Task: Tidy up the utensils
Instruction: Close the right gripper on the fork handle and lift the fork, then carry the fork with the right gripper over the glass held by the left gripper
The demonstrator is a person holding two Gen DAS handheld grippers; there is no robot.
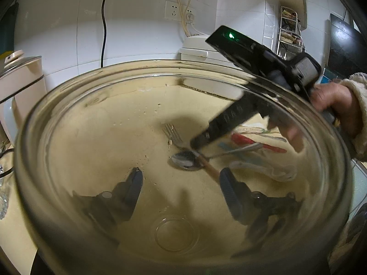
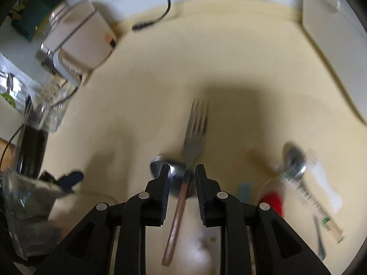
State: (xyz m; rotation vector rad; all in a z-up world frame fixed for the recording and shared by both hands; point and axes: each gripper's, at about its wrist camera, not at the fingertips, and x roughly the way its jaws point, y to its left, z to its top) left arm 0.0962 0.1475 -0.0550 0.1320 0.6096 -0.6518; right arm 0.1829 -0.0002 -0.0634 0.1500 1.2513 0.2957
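Glass fills the left wrist view: a clear glass bowl (image 1: pixel 68 123) sits between the two fingers of the left hand-held gripper (image 1: pixel 181 183), whose pads press against its wall from either side, so this gripper is clamped on the bowl. Seen through the glass, beyond those fingertips, lie a fork (image 1: pixel 172 135) and a metal spoon (image 1: pixel 185 159) on the beige worktop (image 1: pixel 96 128). The right hand-held gripper (image 1: pixel 195 144), held by a person's hand (image 1: pixel 332 105) in a pale knitted sleeve (image 1: pixel 360 91), reaches down from the upper right with its tip directly over the fork and spoon.

From the right wrist, the right hand-held gripper (image 2: pixel 182 171) shows its fingers apart, with a gap on each side of the fork's brown handle, which passes between them without touching either pad. The fork (image 2: pixel 195 133) lies flat on the worktop (image 2: pixel 229 57), tines pointing away from the gripper. The spoon (image 2: pixel 158 162) rests just ahead of the left fingertip, its bowl crossing under the fork's neck. To the right of the gripper lie a second spoon (image 2: pixel 294 160), a red item (image 2: pixel 273 201) and a wrapped pair of chopsticks (image 2: pixel 321 213), blurred. A black cable (image 2: pixel 160 11) and a cream appliance (image 2: pixel 84 36) stand well ahead, near the wall.
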